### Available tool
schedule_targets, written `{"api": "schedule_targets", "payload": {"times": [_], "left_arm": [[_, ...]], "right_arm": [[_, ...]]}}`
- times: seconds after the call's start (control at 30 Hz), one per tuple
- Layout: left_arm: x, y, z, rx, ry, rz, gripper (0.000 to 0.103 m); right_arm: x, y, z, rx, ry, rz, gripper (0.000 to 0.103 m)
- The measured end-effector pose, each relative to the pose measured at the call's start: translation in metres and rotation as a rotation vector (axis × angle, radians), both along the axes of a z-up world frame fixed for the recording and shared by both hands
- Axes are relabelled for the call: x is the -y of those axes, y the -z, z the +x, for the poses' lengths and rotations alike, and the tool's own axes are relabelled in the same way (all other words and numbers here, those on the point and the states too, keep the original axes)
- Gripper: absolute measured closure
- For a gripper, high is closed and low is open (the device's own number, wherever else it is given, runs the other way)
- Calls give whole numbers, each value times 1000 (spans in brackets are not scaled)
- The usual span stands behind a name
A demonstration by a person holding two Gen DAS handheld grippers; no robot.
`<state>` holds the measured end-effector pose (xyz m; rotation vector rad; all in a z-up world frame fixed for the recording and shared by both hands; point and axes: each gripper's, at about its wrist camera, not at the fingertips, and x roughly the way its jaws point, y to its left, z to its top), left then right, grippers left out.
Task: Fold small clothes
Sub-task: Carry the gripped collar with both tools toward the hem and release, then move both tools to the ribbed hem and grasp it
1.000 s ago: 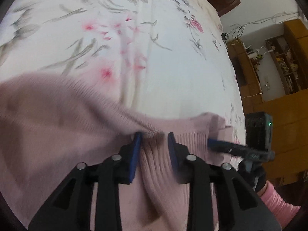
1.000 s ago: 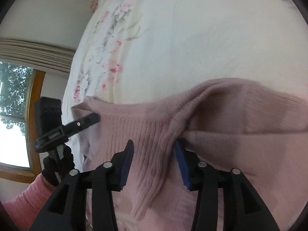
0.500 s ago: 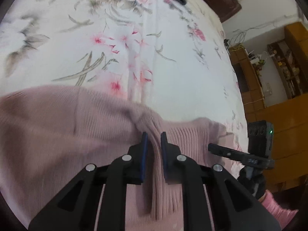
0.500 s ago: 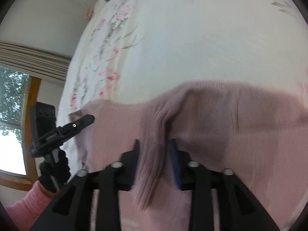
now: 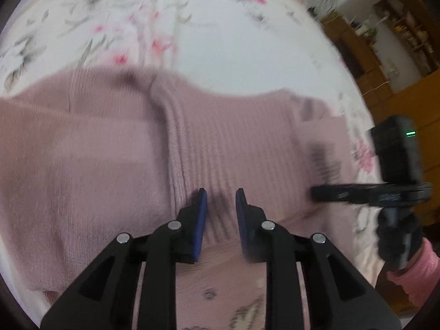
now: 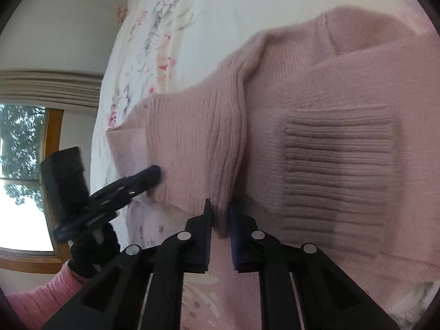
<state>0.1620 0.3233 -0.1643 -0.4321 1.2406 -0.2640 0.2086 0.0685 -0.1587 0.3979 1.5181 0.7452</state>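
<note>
My left tongs (image 5: 219,200) are parted a little, blue pads hovering over the ribbed hem of the pink sweater (image 5: 110,151), gripping nothing. My right tongs (image 6: 220,214) are nearly closed, pinching a ribbed fold of the same sweater between the pads. Sweater lies folded flat on the floral bedsheet (image 5: 220,41), ribbed cuff (image 6: 338,170) lying on top, right side.

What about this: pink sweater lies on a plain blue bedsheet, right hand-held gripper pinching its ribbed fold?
No: the bedsheet is white with flowers, per the left wrist view. The pink sweater lies on it, right hand-held gripper pinching its ribbed fold.
</note>
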Motion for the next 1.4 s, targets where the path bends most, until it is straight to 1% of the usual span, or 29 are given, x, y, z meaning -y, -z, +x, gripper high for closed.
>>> {"api": "schedule_targets", "payload": {"times": [0.07,0.17,0.27,0.3,0.33,0.37,0.4,0.43,0.47,0.53,0.63,0.7,0.77,0.8,0.9,1.0,1.03,1.13,1.2,1.27,1.37,1.4], "left_arm": [[-4,8,-1,-8,-5,-24,83],[-11,15,0,-23,-27,-53,83],[-7,9,-6,-19,-21,-17,83],[-5,5,-8,-18,-23,-10,81],[-6,0,-12,-18,-27,-1,77],[-7,-5,-17,-18,-32,9,73],[-7,-11,-24,-15,-38,17,65],[-9,-19,-33,-10,-43,30,60],[-11,-24,-42,-8,-45,45,58],[-16,-36,-67,-13,-59,84,49],[-27,-52,-112,-30,-88,120,46],[-35,-59,-149,-58,-115,163,42],[-42,-63,-190,-91,-148,183,41],[-47,-63,-209,-113,-168,188,40],[-53,-61,-254,-169,-212,194,40],[-49,-59,-296,-214,-220,237,39],[-47,-58,-303,-225,-222,236,37],[-45,-52,-333,-265,-228,222,37],[-44,-46,-349,-290,-236,229,37],[-46,-41,-361,-305,-247,214,37],[-47,-34,-372,-326,-248,200,35],[-47,-32,-375,-330,-242,208,35]], "right_arm": [[1,-1,-4,14,-11,-29,92],[-3,13,-7,5,-26,-84,92],[-2,17,-5,-7,-13,-85,93],[-1,16,-5,-9,-12,-83,92],[0,15,-6,-13,-7,-78,88],[1,12,-8,-20,1,-75,85],[8,6,-13,-13,7,-73,82],[12,0,-17,6,15,-81,79],[17,-10,-23,39,25,-98,76],[29,-25,-38,72,39,-96,74],[46,-44,-67,110,50,-110,72],[58,-56,-94,154,46,-154,68],[74,-64,-129,189,51,-203,61],[79,-66,-143,190,51,-216,60],[99,-66,-193,176,53,-271,60],[118,-62,-239,127,80,-298,60],[123,-60,-252,111,83,-308,58],[133,-53,-286,69,79,-354,57],[136,-48,-301,34,79,-362,57],[141,-42,-316,2,78,-375,57],[146,-32,-327,-39,84,-371,56],[148,-29,-328,-49,87,-372,56]]}}
